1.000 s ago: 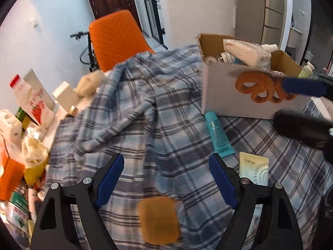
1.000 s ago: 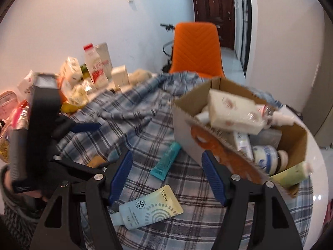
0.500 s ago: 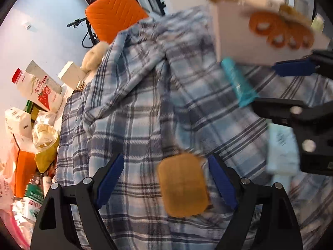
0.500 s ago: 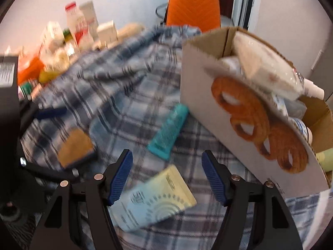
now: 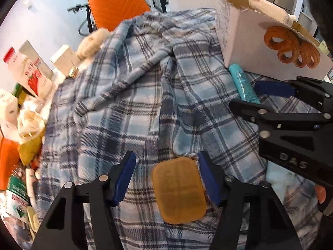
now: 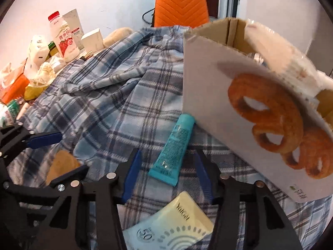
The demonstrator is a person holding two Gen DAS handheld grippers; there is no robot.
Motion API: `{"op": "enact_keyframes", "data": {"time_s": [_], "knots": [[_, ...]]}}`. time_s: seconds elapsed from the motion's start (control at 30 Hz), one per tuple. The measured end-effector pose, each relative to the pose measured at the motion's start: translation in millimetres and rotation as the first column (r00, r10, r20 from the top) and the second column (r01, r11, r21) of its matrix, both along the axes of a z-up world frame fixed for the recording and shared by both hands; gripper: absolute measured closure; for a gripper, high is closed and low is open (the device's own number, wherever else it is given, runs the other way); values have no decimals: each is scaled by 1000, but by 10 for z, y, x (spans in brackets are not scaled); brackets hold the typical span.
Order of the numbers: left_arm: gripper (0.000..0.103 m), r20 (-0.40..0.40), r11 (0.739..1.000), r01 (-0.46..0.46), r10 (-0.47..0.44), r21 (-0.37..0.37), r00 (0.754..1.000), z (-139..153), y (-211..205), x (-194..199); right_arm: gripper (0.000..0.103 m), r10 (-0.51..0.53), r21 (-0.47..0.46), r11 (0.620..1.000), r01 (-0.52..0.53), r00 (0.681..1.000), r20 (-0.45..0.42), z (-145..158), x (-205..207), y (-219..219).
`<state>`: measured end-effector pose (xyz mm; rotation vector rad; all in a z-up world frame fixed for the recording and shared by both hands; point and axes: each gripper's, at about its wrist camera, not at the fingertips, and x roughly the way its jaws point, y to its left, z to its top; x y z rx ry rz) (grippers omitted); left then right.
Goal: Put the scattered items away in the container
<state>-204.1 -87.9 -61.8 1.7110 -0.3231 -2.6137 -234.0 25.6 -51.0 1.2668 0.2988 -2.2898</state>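
While the cardboard box [image 6: 210, 66] at the table's far right already held several items, three lay loose on the plaid cloth [image 5: 129, 95]. The left gripper [image 5: 166, 177] stood open around the tan soap bar [image 5: 179, 189]; the right gripper [image 6: 166, 173], open and empty, framed the teal tube [image 6: 172, 148] just beside the box, sunscreen tube [image 6: 172, 225] nearest. Clutter crowded the left edge; mid-cloth was free.

Two grippers: left gripper [image 5: 166, 176], right gripper [image 6: 165, 171]. One cardboard box [image 6: 210, 79]. One teal tube [image 6: 173, 148], one amber soap bar [image 5: 179, 189], one pale sunscreen tube [image 6: 172, 225]. One plaid cloth [image 5: 129, 95]. One orange chair [image 6: 181, 6]. One red-capped bottle [image 6: 63, 39], far left.
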Motion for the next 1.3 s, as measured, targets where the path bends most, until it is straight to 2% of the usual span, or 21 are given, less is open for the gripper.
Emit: {"op": "enact_keyframes", "data": {"time_s": [0.1, 0.13, 0.17, 0.23, 0.3, 0.43, 0.57, 0.63, 0.7, 0.77, 0.83, 0.9, 0.97, 1.03, 1.17, 1.3], "knots": [[46, -10, 1000, 7, -7, -7, 1000, 9, 14, -7, 59, -19, 5, 1000, 19, 1000, -11, 0, -9, 18], [54, -10, 1000, 4, -4, 1, 1000, 15, 6, -12, 63, -27, -3, 1000, 27, 1000, -7, 3, -17, 33], [59, -10, 1000, -2, 2, 6, 1000, 17, -9, -25, 73, -34, -9, 999, 34, 999, -2, 8, -25, 50], [60, -19, 1000, -21, 21, -5, 1000, 25, -47, -46, 81, -34, -32, 999, 35, 999, 25, 24, -42, 87], [62, -28, 999, -33, 33, 3, 999, 45, -88, -60, 81, -28, -93, 995, 33, 998, 55, 78, -50, 158], [83, -59, 997, -45, 49, 63, 997, 170, -158, -14, 82, -22, -158, 987, 27, 999, 31, 276, 7, 292], [85, -85, 995, -50, 57, 91, 995, 264, -200, 29, 82, -16, -226, 974, 14, 1000, -7, 484, 82, 391], [85, -70, 997, -42, 47, 68, 996, 242, -185, 50, 82, -25, -249, 968, 15, 999, -34, 571, 105, 444], [85, -61, 999, -47, 46, -12, 997, 198, -151, 58, 82, -42, -264, 964, 24, 997, -64, 637, 107, 484], [85, -41, 995, -59, 55, -85, 998, 145, -136, 68, 82, -60, -264, 964, 36, 995, -81, 673, 94, 507], [82, -19, 993, -73, 72, -93, 997, 119, -155, 58, 82, -68, -270, 962, 46, 995, -73, 672, 66, 531], [68, 14, 991, -105, 106, -78, 994, 121, -205, 51, 84, -78, -266, 962, 57, 995, -69, 664, 51, 539], [40, 49, 994, -107, 109, -39, 993, 129, -243, 92, 84, -80, -251, 966, 58, 994, -77, 659, 56, 530], [37, 58, 995, -101, 101, -1, 993, 160, -260, 131, 84, -76, -244, 968, 54, 994, -83, 663, 71, 527], [37, 37, 994, -105, 104, 22, 994, 240, -267, 188, 84, -60, -227, 973, 39, 994, -90, 660, 95, 519], [37, 55, 997, -77, 77, -1, 996, 248, -209, 275, 84, -56, -184, 982, 44, 997, -60, 567, 47, 472]]}}
